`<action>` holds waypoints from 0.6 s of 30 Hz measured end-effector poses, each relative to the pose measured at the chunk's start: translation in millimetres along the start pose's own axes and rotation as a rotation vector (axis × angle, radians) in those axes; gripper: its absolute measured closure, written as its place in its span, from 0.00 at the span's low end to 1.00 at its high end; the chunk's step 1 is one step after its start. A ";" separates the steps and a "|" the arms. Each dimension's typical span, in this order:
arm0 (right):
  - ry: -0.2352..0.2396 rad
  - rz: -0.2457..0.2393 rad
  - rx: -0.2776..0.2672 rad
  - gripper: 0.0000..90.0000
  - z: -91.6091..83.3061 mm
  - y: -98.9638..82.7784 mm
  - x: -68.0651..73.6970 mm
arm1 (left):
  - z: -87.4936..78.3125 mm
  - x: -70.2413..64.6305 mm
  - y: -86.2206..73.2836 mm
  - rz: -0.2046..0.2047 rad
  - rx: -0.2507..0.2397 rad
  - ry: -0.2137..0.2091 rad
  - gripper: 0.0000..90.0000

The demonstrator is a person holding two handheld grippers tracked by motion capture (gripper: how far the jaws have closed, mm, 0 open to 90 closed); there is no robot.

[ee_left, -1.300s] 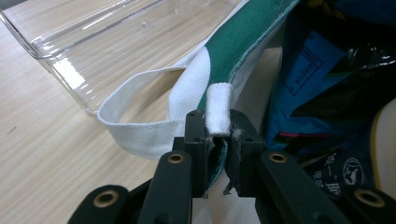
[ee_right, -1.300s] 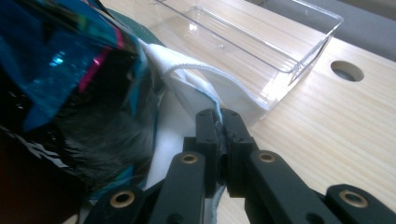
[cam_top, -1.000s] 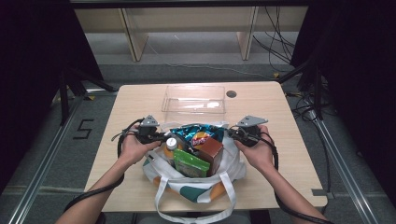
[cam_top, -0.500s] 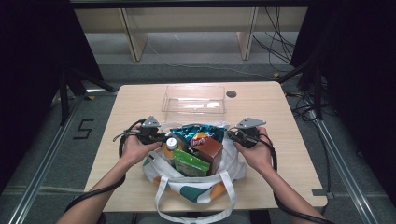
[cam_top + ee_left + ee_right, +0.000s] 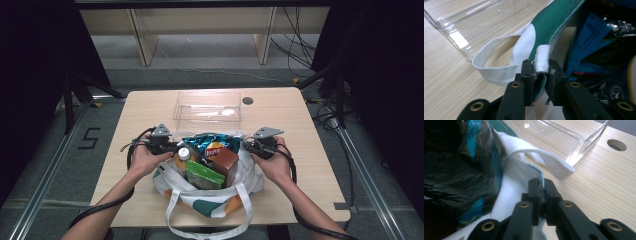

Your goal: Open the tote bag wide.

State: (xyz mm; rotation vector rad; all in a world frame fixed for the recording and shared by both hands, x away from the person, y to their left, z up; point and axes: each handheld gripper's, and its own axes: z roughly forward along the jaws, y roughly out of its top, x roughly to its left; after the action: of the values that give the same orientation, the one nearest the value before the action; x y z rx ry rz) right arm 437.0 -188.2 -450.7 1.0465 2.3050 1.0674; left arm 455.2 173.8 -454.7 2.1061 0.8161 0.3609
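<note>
A white cloth tote bag with green and orange patches [image 5: 200, 200] sits at the near middle of the light wooden tabletop [image 5: 310, 165], its two long handles trailing toward the near edge. The bag stands open and stuffed: a green carton [image 5: 204, 175] lies nearest, a brown box [image 5: 226, 162] stands just right of it, an orange bottle with a white cap [image 5: 184, 154] leans at the left, and a blue crisp packet [image 5: 207, 145] sticks up at the far side. The person's forearms come in from the near edge, one on each side of the bag. The left claw [image 5: 541, 68] is clenched on the bag's left rim; in the left gripper view a folded white tab of the hem stands up between the jaws with green cloth running away behind it, and the jaws have just been easing apart a little with the cloth between them. The right claw [image 5: 542, 184] is grasping the bag's right rim; in the right gripper view the thin white edge is pinched between its jaws, which have likewise just been opening slightly around the fabric. Beyond both claws a loop of white handle strap [image 5: 554, 167] lies on the wood. Farther off, just past the bag, stands a clear plastic bin [image 5: 207, 106], and to its right a round cable hole [image 5: 247, 100] is cut in the tabletop.
</note>
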 end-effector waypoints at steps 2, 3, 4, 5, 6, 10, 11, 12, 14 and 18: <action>-0.003 -0.001 -0.015 0.87 -3.5 1.5 -0.6 | -5.9 0.1 1.7 0.003 -0.023 0.014 0.76; 0.002 0.022 -0.048 0.79 -11.9 5.4 -0.7 | -10.3 0.3 3.0 0.015 -0.036 0.026 0.70; 0.002 0.022 -0.048 0.79 -11.9 5.4 -0.7 | -12.6 0.3 3.6 0.012 -0.045 0.031 0.70; -0.002 0.029 -0.077 0.76 -19.7 9.2 -0.4 | -15.9 0.5 4.3 0.016 -0.053 0.039 0.64; -0.002 0.029 -0.077 0.76 -19.7 9.2 -0.4 | -19.0 0.6 4.6 0.017 -0.059 0.046 0.64; 0.014 0.025 -0.135 0.72 -38.5 20.7 1.3 | -33.1 1.6 3.8 0.017 -0.087 0.076 0.54; 0.010 0.038 -0.159 0.71 -44.7 24.6 4.5 | -39.6 1.4 2.3 -0.014 -0.122 0.083 0.53; 0.010 0.038 -0.159 0.71 -44.7 24.6 4.5 | -39.6 1.4 2.3 -0.014 -0.122 0.083 0.52; 0.010 0.027 -0.185 0.70 -50.0 29.0 4.2 | -46.5 3.3 0.3 -0.022 -0.140 0.092 0.51; -0.007 0.017 -0.223 0.69 -55.2 32.4 5.1 | -54.7 5.4 -4.4 -0.070 -0.171 0.106 0.49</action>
State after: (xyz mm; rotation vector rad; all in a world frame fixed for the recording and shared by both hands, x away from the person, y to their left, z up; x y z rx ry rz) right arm 415.3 -196.9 -390.8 0.9808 2.1161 1.2908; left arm 429.5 212.2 -424.6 1.9078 0.8860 0.4911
